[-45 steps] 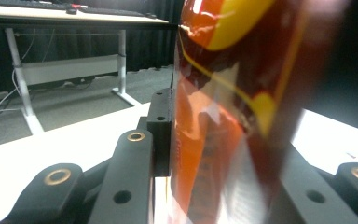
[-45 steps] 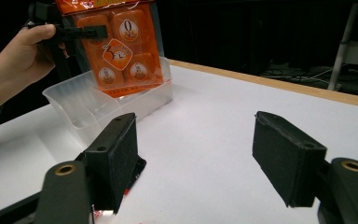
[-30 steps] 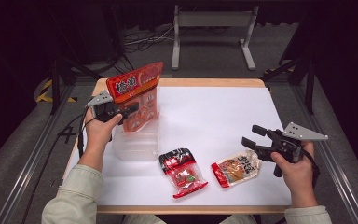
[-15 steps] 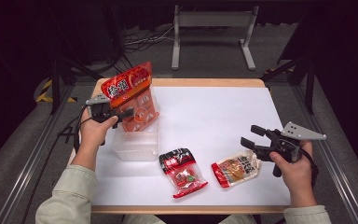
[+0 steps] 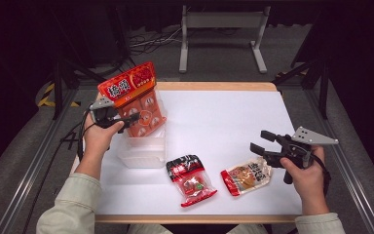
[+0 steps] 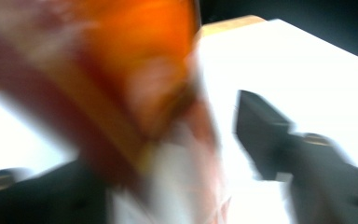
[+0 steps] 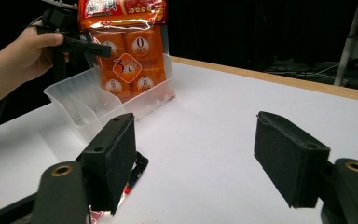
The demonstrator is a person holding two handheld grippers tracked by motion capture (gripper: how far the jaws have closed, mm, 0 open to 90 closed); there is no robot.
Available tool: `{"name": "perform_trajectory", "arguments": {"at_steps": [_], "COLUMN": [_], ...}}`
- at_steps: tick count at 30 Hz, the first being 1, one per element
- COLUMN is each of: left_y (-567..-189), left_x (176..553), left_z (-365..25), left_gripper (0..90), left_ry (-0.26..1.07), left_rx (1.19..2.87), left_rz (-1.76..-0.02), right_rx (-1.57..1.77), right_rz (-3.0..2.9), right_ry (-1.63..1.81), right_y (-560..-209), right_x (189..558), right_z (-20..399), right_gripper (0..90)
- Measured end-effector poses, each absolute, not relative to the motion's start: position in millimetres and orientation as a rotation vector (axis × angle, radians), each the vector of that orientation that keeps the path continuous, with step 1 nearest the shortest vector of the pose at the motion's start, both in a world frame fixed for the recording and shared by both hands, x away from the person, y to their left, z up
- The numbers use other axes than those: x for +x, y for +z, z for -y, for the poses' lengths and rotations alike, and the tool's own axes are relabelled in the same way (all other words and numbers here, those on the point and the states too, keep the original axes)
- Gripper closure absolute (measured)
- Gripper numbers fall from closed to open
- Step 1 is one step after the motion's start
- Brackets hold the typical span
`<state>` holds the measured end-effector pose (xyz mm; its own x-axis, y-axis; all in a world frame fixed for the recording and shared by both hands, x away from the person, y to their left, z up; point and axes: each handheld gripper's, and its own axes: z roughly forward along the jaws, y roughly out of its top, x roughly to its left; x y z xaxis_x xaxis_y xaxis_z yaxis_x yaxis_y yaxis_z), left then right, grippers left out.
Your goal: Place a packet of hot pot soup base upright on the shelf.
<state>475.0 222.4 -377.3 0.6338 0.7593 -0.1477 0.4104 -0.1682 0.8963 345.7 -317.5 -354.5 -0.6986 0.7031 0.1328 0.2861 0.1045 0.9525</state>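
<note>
Orange pouch (image 5: 132, 100) stands upright in the far end of the clear bin (image 5: 143, 148), at the left of the white desk (image 5: 224, 122). Your left gripper (image 5: 126, 118) sits level against the pouch from its left side, partway up. Its jaws have just been opening; the pouch is between them, and the left gripper view is too blurred to show contact, though in the right gripper view the pouch (image 7: 126, 51) looks free, resting on its base in the bin (image 7: 88, 105), with your left gripper (image 7: 86, 46) alongside it. Call it released. Your right gripper (image 5: 263, 144) hangs over the right part of the desk, pointing left, jaws spread wide with nothing between them; the right gripper view shows bare desk (image 7: 223, 130) in the gap. Just below its jaws in the high view lies the tan pouch (image 5: 246, 175), flat on the desk. Red pouch (image 5: 191, 179) lies flat beside it, near the front edge, just right of the bin's near corner. Both flat pouches are apart from each other and untouched.
</note>
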Motion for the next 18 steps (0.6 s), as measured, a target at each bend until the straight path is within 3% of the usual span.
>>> {"name": "perform_trajectory", "arguments": {"at_steps": [6, 18], "left_y": [-372.6, -359.6], "left_x": [465.1, 434.0], "left_z": [-225.6, -235.7], "left_gripper": [14.7, 9.5], "left_ry": [0.472, 0.544], "left_rx": [1.776, 1.727], "left_rz": [-0.955, -0.951], "right_rx": [0.959, 0.939], "right_rz": [-2.043, -2.056], "right_ry": [1.612, 1.528], "right_y": [-354.9, -356.5], "right_x": [348.3, 352.6], "right_z": [314.4, 311.5], "right_gripper": [28.7, 28.4]}}
